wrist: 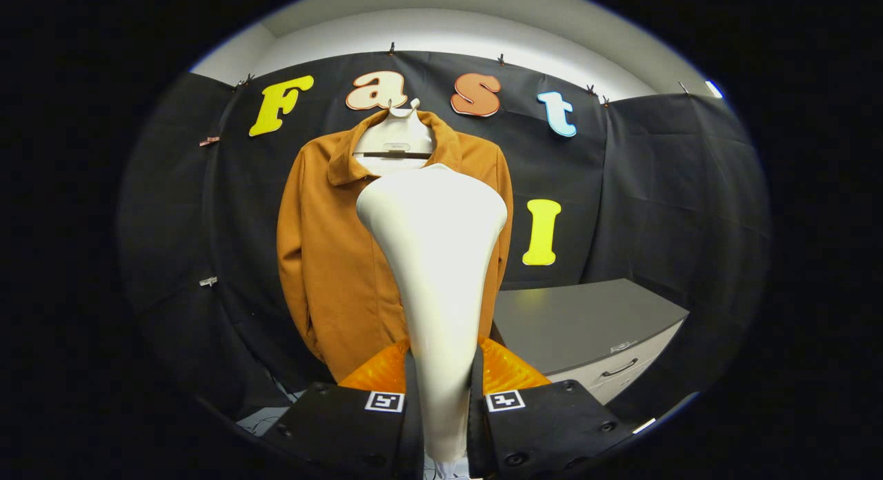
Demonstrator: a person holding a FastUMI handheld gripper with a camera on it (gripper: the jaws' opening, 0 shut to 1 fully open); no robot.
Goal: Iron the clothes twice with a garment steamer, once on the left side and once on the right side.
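Gripper view: the tool [441, 390] is clamped on the smooth, glossy cream-white plastic garment steamer [436, 259]. Both translucent orange ribbed fingers [376, 371] press against the steamer's narrow handle, one on each side. The steamer body rises from between the fingers as a slim neck and flares into a broad, rounded head.

Beyond the steamer head hangs the rust-orange matte fabric jacket [331, 259]. The jacket has a folded collar and hangs on a white plastic hanger [397, 136] against the black cloth wall [655, 183]. The fabric surface is mostly flat, with soft vertical folds along the left sleeve. The steamer stands in the way of the jacket's centre and much of its right half. Whether the steamer head touches the fabric cannot be told.

To the right of the jacket, lower down, stands a grey flat-topped cabinet [579, 321]. Its front carries a pale drawer with a dark curved handle [619, 369].
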